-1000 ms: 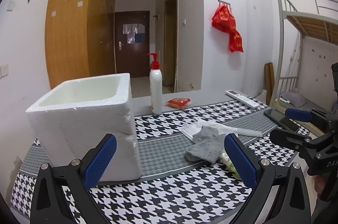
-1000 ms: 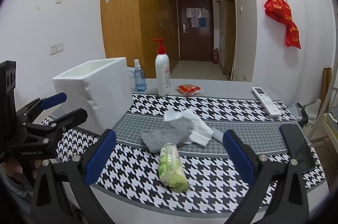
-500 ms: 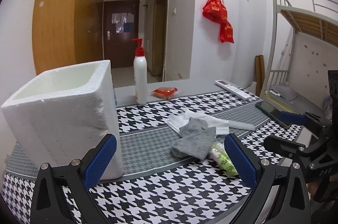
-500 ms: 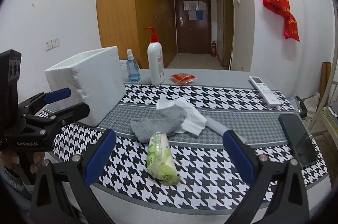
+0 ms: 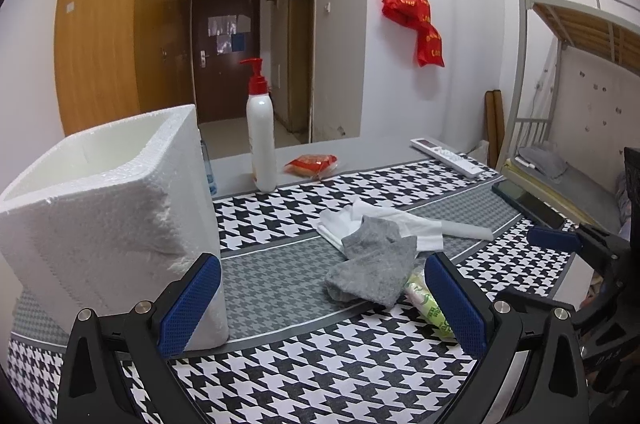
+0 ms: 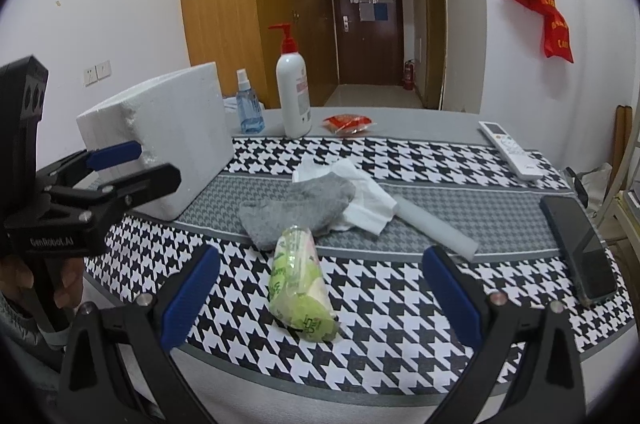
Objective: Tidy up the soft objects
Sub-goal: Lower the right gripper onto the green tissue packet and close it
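Observation:
A grey sock (image 5: 372,268) (image 6: 298,210) lies on the houndstooth tablecloth, partly over a white cloth (image 5: 384,222) (image 6: 360,196). A green tissue pack (image 6: 302,292) (image 5: 428,306) lies in front of the sock. A white foam box (image 5: 104,208) (image 6: 160,140) stands open-topped at the left. My left gripper (image 5: 320,304) is open and empty, low over the table between box and sock. My right gripper (image 6: 320,300) is open and empty, with the tissue pack between its fingers' line of sight.
A white pump bottle (image 6: 294,96), a blue spray bottle (image 6: 249,108) and a red snack packet (image 6: 348,123) stand at the back. A white remote (image 6: 510,150), a translucent tube (image 6: 436,228) and a black phone (image 6: 580,248) lie at the right. A bunk bed (image 5: 576,64) stands beyond the table.
Both grippers have moved closer and lower toward the table; the sock and tissue pack look larger. Both stay open and empty. No object has moved.

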